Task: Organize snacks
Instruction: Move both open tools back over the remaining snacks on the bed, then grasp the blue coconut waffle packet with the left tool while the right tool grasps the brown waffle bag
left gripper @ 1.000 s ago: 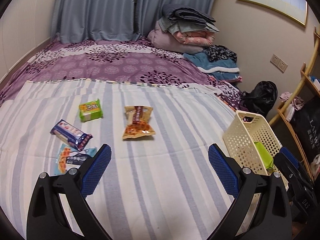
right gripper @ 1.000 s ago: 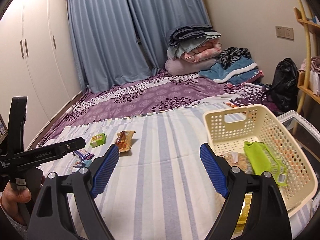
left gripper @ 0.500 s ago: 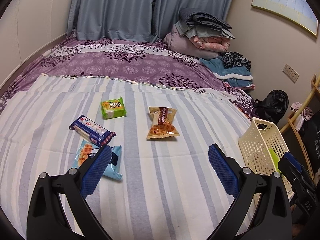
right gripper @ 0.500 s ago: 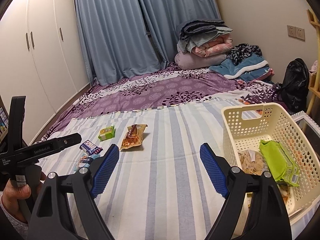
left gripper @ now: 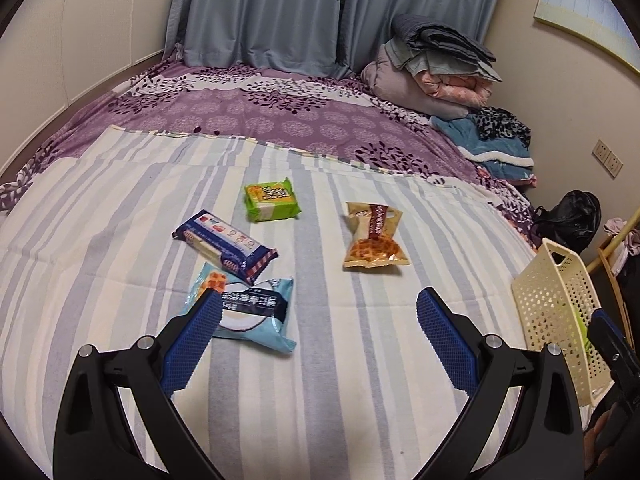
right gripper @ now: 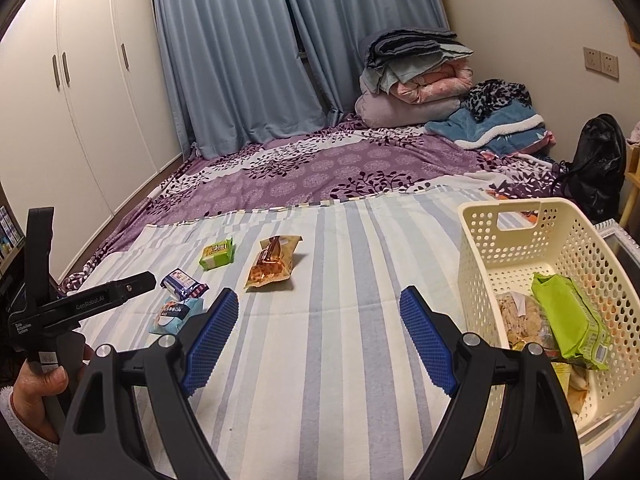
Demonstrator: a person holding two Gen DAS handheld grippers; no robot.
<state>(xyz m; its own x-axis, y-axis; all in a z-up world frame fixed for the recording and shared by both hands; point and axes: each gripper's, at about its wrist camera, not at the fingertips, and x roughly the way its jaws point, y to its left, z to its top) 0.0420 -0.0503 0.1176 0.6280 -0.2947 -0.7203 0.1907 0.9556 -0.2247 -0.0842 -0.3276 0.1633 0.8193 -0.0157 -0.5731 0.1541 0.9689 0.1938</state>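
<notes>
Hovering Over the Striped Sheet, Both Grippers Empty

Pointing down and forward, the left gripper (left gripper: pixel 318 328) hung with its blue pads wide apart and nothing between them; its left finger (left gripper: pixel 192 344) overlapped the near edge of a light-blue snack packet (left gripper: pixel 256 310) in the view, though contact could not be told; a hand (right gripper: pixel 38 390) in a fuzzy white sleeve gripped its handle at the near left. The right gripper (right gripper: pixel 318 334) tilted down over bare sheet, jaws opening and empty.

On the striped sheet (left gripper: pixel 352 392) a dark-blue wrapper (left gripper: pixel 224 246) overlapped the light-blue packet's far edge; a green packet (left gripper: pixel 272 200) lay farther off; an orange-brown pouch (left gripper: pixel 372 236) sat to the right, apart from the rest. A cream basket (right gripper: pixel 516 252) stood at the near right, holding a lime-green pack (right gripper: pixel 568 320) and other bags.

Beyond lay a purple floral bedspread (right gripper: pixel 320 168); folded bedding (right gripper: pixel 412 76) was piled far right; blue curtains (right gripper: pixel 240 48) and a white wardrobe (right gripper: pixel 80 112) closed the far side.
</notes>
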